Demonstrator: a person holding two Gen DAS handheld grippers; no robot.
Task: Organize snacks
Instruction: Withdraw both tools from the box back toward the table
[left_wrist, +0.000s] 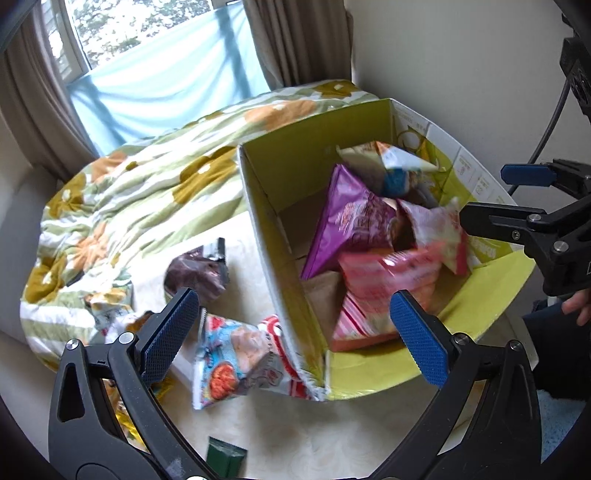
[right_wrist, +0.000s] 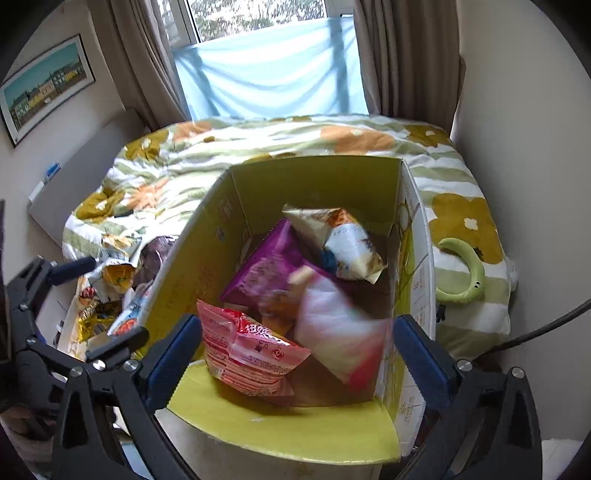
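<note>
An open yellow-green cardboard box (left_wrist: 258, 199) (right_wrist: 314, 177) stands on the bed and holds several snack bags: a purple bag (left_wrist: 347, 221) (right_wrist: 266, 273), a pink bag (left_wrist: 384, 284) (right_wrist: 243, 350), a white-and-pink bag (right_wrist: 340, 332) blurred by motion, and a pale bag (left_wrist: 391, 162) (right_wrist: 347, 247). My left gripper (left_wrist: 295, 336) is open and empty above the box's left wall. My right gripper (right_wrist: 295, 347) is open and empty over the box's near end; it shows at the right of the left wrist view (left_wrist: 495, 195). A blue-and-red snack bag (left_wrist: 240, 362) and a dark brown bag (left_wrist: 195, 273) lie left of the box.
A floral duvet (left_wrist: 129, 192) (right_wrist: 295, 140) covers the far part of the bed. More packets, a yellow one (right_wrist: 96, 317) and a green box (left_wrist: 225, 458), lie on the left. A green ring-shaped item (right_wrist: 465, 273) lies right of the box. Window and curtains stand behind.
</note>
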